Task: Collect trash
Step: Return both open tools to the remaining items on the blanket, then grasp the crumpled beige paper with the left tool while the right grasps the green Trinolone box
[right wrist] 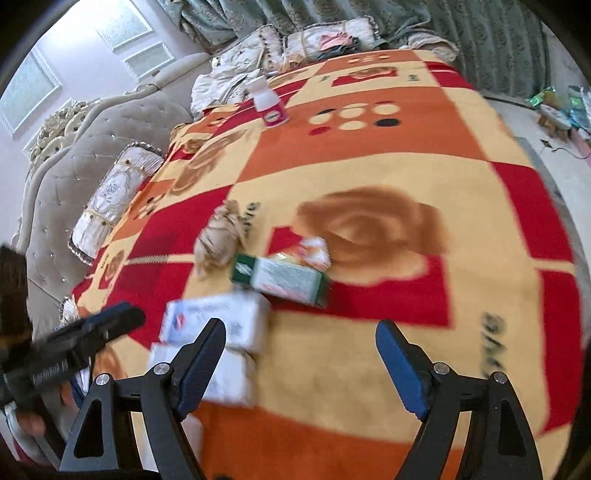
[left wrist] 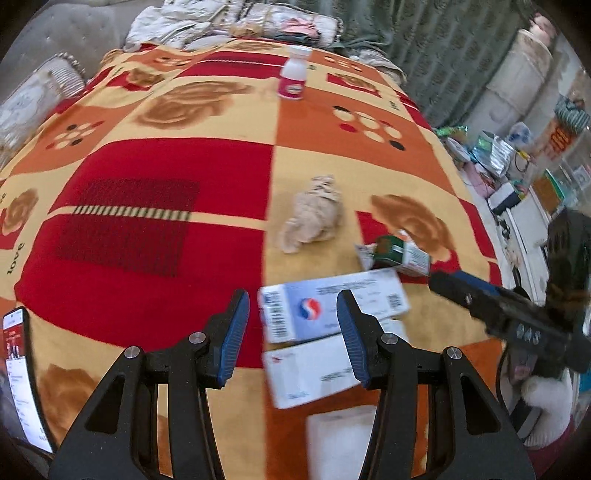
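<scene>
On a red, orange and yellow blanket [left wrist: 147,166] lies the trash. There are two white cartons [left wrist: 317,306] [left wrist: 310,369], a green carton [left wrist: 402,253], a crumpled beige paper wad [left wrist: 314,218] and, farther off, an upright white bottle with a pink label [left wrist: 293,74]. My left gripper [left wrist: 293,332] hovers open over the upper white carton, its pads clear of it. The right gripper [right wrist: 301,332] is open over bare blanket, with the white cartons [right wrist: 221,321] by its left finger. Ahead of it lie the green carton [right wrist: 284,280], a white wrapper scrap [right wrist: 316,249] and the paper wad [right wrist: 219,236].
A phone [left wrist: 22,376] lies at the blanket's near left edge, and a white block [left wrist: 340,439] under my left gripper. Pillows [right wrist: 110,199], a tufted headboard [right wrist: 66,166] and heaped bedding [left wrist: 207,22] border the bed. Clutter [left wrist: 491,158] covers the floor to the right.
</scene>
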Action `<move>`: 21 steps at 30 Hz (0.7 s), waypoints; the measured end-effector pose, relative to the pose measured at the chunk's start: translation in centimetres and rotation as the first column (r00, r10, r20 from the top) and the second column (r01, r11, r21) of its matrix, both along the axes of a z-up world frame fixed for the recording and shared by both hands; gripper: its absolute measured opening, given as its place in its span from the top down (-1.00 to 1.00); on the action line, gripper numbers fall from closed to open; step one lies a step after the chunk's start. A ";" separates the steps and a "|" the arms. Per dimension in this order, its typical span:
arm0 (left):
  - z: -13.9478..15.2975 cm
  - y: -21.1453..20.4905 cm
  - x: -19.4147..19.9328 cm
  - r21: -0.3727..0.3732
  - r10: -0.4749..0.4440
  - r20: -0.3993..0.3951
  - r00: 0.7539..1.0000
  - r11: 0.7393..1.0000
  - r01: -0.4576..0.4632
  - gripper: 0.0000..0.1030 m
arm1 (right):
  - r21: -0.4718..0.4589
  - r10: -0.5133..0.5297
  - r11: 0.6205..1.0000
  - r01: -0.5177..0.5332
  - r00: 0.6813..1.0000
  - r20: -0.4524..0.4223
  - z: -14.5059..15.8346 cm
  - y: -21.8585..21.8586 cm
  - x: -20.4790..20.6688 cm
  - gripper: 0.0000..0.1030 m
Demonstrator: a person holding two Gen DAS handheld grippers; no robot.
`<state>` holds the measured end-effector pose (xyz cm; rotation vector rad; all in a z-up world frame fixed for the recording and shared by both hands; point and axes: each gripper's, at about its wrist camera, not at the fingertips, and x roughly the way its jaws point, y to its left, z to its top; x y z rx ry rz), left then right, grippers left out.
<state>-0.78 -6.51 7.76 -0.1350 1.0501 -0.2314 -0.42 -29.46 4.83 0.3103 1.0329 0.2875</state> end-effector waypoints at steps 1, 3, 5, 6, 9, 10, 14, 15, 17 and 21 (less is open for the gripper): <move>0.0 0.3 0.1 -0.002 0.004 0.000 1.000 1.000 -0.004 0.07 | 0.004 -0.003 1.000 0.003 1.000 -0.005 -0.1 0.7 0.8 -0.58; -0.1 1.2 0.5 -0.007 0.015 -0.001 1.000 1.000 -0.015 0.07 | 0.011 -0.014 1.000 0.014 1.000 -0.012 -0.3 1.4 2.0 -0.60; -0.1 1.7 0.8 -0.011 0.021 -0.003 1.000 1.000 -0.021 0.08 | 0.019 -0.028 0.999 0.029 0.999 -0.024 -0.6 1.9 3.0 -0.66; -0.2 1.7 1.0 -0.013 0.023 -0.003 1.000 1.000 -0.023 0.07 | 0.022 -0.029 0.999 0.030 0.999 -0.030 -0.7 2.0 3.4 -0.67; -0.2 2.0 1.6 -0.021 0.026 -0.004 1.000 0.999 -0.027 0.07 | 0.020 -0.030 0.999 0.031 0.999 -0.029 -0.7 2.4 4.2 -0.69; -0.2 2.0 1.8 -0.023 0.026 -0.004 1.000 0.999 -0.026 0.07 | 0.012 -0.029 0.999 0.030 0.999 -0.030 -0.7 2.6 4.4 -0.71; -0.2 1.9 2.0 -0.033 0.019 -0.004 1.000 0.999 -0.019 0.07 | -0.028 -0.028 0.999 0.027 0.998 -0.051 -1.2 3.0 5.1 -0.71; -0.3 1.9 2.1 -0.033 0.018 -0.004 1.000 0.999 -0.018 0.07 | -0.029 -0.023 0.999 0.021 0.998 -0.055 -1.3 3.0 5.2 -0.71; -0.5 1.8 2.2 -0.035 0.018 -0.011 1.000 0.999 -0.019 0.07 | -0.035 -0.005 0.999 0.003 0.999 -0.054 -1.4 3.1 5.2 -0.72; -0.8 1.6 2.4 -0.042 0.022 -0.019 1.000 0.999 -0.023 0.07 | -0.063 0.019 0.998 -0.023 0.997 -0.070 -2.1 3.5 5.4 -0.72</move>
